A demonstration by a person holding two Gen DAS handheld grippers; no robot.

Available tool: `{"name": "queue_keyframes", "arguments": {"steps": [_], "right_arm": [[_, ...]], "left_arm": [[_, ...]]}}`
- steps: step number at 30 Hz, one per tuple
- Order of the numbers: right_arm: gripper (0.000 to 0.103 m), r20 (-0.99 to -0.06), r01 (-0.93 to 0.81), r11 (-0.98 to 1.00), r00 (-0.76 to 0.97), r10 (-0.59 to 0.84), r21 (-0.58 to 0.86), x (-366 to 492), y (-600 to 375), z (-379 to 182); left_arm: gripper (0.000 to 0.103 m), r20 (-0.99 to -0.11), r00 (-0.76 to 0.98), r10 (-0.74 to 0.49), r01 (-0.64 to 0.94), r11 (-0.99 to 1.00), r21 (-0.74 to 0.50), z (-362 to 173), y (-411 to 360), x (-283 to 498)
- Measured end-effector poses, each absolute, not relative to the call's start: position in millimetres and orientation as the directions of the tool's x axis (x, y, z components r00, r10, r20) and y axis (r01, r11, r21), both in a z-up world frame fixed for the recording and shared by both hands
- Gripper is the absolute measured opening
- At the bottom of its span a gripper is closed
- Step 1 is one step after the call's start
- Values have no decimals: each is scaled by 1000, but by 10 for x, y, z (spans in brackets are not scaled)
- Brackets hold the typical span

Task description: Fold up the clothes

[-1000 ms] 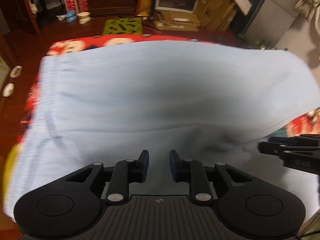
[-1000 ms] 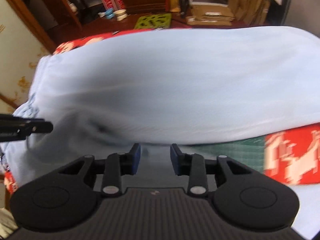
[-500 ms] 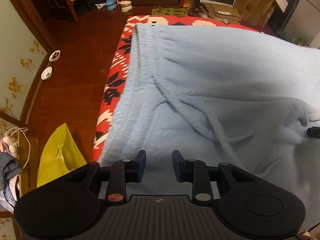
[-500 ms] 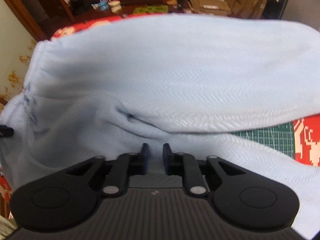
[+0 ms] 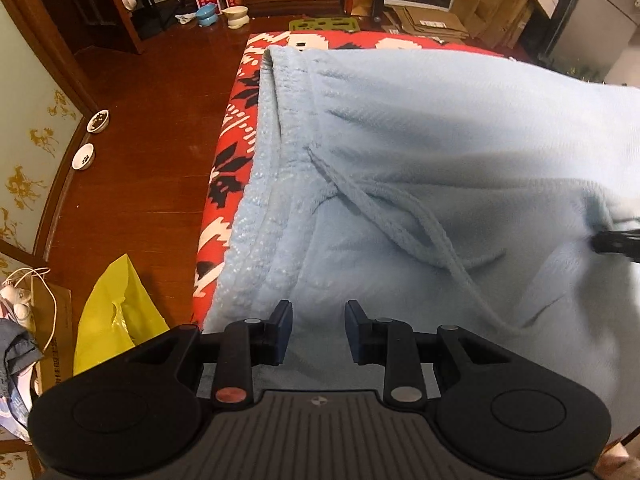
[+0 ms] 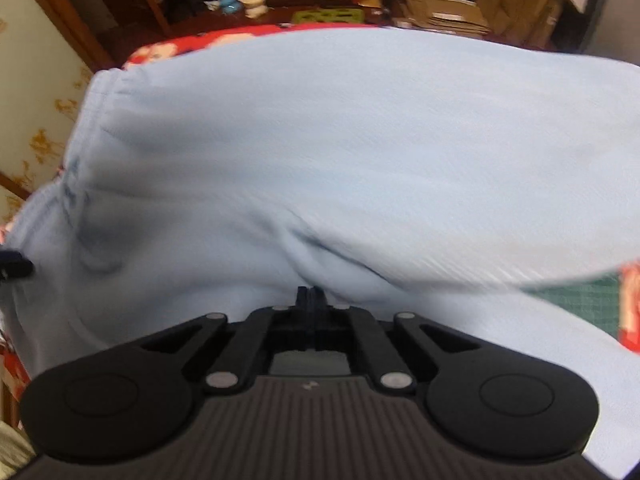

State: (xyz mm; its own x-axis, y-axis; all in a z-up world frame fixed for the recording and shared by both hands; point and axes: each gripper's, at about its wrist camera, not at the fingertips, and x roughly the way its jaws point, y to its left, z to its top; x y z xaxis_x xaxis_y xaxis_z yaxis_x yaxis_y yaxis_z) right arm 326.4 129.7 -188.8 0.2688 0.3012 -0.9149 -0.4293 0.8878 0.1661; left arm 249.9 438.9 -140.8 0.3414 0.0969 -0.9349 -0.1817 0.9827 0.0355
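Light blue fleece trousers [image 5: 440, 152] lie spread over a red patterned table cover [image 5: 228, 168], the waistband at the left with a loose drawstring [image 5: 400, 220]. My left gripper [image 5: 318, 330] is open over the near edge of the waistband, with cloth between the fingers. My right gripper [image 6: 310, 294] is shut on a fold of the trousers [image 6: 340, 160] at their near edge. Its tip shows at the right edge of the left wrist view [image 5: 616, 242].
A wooden floor [image 5: 140, 140] lies left of the table, with a yellow bag [image 5: 116, 312], pet bowls [image 5: 90, 140] and a wall. Cardboard boxes [image 5: 460, 12] and shelves stand behind. A green cutting mat [image 6: 576, 292] shows at the right under the cloth.
My right gripper has closed on a fold of the trousers. My left gripper has swung left to the waistband end and stays open.
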Motion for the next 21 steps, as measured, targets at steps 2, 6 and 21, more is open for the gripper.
{"name": "queue_keyframes", "arguments": {"steps": [2, 6, 21], "right_arm": [[3, -921, -398, 909, 293, 256, 126, 3205, 1007, -1833], [15, -931, -243, 965, 321, 175, 98, 3128, 317, -1730], [35, -914, 239, 971, 399, -68, 32, 2915, -2711, -1525]], "left_arm": [[28, -936, 342, 89, -189, 982, 25, -1387, 4374, 2481], [28, -931, 358, 64, -156, 988, 8, -1285, 4183, 2519], [30, -901, 415, -125, 299, 954, 6, -1064, 1829, 3038]]}}
